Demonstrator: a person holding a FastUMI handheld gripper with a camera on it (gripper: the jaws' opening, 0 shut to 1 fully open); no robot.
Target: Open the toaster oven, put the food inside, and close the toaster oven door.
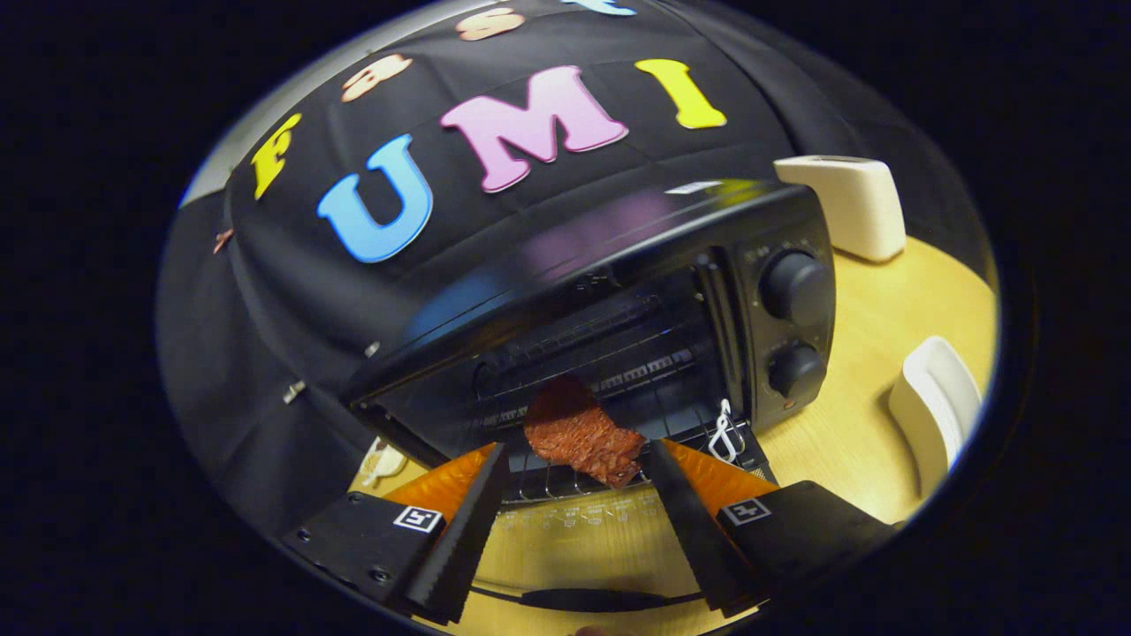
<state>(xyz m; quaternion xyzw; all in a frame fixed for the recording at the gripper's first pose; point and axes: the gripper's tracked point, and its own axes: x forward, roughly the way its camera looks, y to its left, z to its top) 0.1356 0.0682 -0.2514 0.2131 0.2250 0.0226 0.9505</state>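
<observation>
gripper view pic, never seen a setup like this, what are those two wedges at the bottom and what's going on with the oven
The two wedges are the jaws of a hand-held gripper; a camera on it looks forward along them, giving the round, warped picture. The jaws stand open and hold nothing. Just ahead, a black toaster oven sits on a wooden table with its door folded down. A piece of reddish-brown food lies on the oven's wire rack, between and just beyond the fingertips. Two white objects stand to the right of the oven.

The oven [618, 291]'s far left corner is hidden in shadow, its dial [795, 287] markings are too small to be read, and the white objects [937, 406] at the right are cut off by the edge.
</observation>
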